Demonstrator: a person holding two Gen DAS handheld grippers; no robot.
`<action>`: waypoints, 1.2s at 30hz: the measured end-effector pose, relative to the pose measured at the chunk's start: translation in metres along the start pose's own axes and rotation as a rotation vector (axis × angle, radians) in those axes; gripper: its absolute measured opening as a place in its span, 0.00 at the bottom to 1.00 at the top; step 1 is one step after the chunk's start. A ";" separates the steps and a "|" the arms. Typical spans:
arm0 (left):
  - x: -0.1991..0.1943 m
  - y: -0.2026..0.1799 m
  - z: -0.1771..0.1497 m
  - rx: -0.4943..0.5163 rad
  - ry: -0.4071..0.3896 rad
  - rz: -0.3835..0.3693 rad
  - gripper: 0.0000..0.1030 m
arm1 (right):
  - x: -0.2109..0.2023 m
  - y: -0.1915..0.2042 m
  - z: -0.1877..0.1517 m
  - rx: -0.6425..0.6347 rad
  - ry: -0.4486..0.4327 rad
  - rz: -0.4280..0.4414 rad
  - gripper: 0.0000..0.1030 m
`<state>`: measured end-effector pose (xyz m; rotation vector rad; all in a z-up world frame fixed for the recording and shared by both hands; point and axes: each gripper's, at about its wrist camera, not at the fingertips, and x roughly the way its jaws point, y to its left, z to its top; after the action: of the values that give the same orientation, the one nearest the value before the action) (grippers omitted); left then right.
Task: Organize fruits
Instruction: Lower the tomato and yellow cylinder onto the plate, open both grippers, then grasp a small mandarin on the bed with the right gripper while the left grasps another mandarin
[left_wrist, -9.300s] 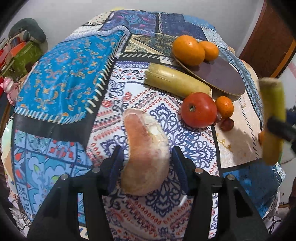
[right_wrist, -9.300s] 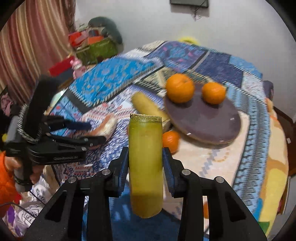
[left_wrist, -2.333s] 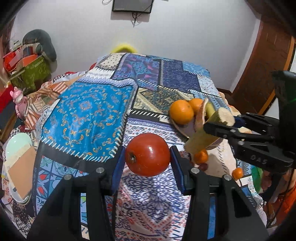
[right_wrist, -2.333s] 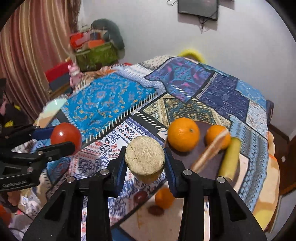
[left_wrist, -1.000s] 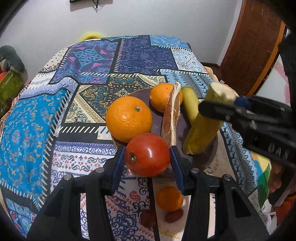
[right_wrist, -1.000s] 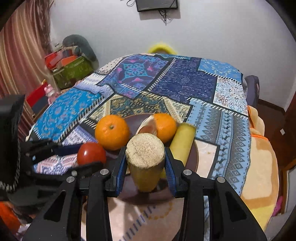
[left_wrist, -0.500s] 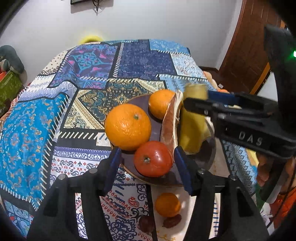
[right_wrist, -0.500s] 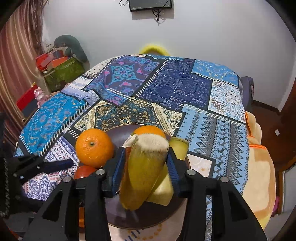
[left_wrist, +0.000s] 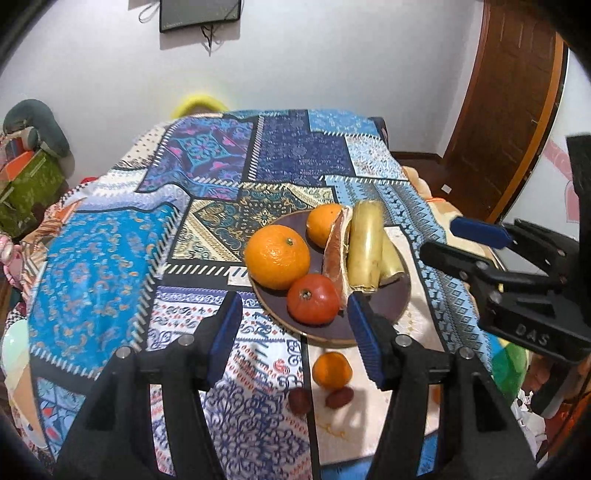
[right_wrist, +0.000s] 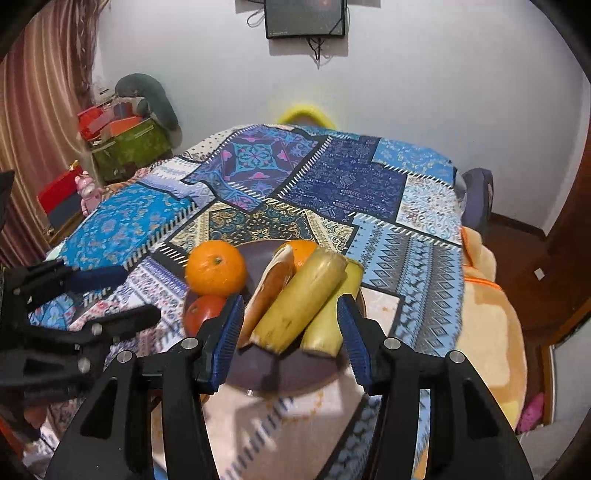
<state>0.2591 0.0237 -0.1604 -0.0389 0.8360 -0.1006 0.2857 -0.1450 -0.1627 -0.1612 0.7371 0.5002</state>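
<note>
A dark round plate (left_wrist: 395, 295) (right_wrist: 258, 254) on the patterned cloth holds a big orange (left_wrist: 277, 256) (right_wrist: 215, 268), a smaller orange (left_wrist: 323, 224) (right_wrist: 301, 251), a red tomato (left_wrist: 313, 304) (right_wrist: 201, 312), a pinkish fruit wedge (left_wrist: 335, 251) (right_wrist: 267, 290) and two yellow-green cut stalks (left_wrist: 365, 247) (right_wrist: 299, 304). My left gripper (left_wrist: 295, 332) is open and empty, just in front of the tomato. My right gripper (right_wrist: 288, 328) is open and empty, just behind the stalks' near ends; it also shows in the left wrist view (left_wrist: 476, 243).
A small orange (left_wrist: 331, 370) and two dark red small fruits (left_wrist: 340, 397) lie on the cloth in front of the plate. The table edge drops off at the right, with a wooden door (left_wrist: 509, 110) beyond. Boxes and clutter (right_wrist: 125, 140) stand at the far left.
My left gripper let go of the tomato on the plate and drew back. My right gripper laid its stalk on the plate, opened and pulled back.
</note>
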 end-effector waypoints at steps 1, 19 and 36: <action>-0.004 -0.001 0.000 0.000 -0.007 0.003 0.57 | -0.007 0.002 -0.002 0.000 -0.005 -0.001 0.48; -0.078 -0.006 -0.048 -0.006 -0.053 0.030 0.69 | -0.066 0.019 -0.075 0.060 0.037 -0.043 0.57; -0.028 0.001 -0.088 -0.016 0.109 0.040 0.69 | -0.008 0.004 -0.135 0.126 0.235 -0.025 0.55</action>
<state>0.1756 0.0284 -0.1985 -0.0324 0.9462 -0.0589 0.1972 -0.1872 -0.2561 -0.1120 0.9926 0.4133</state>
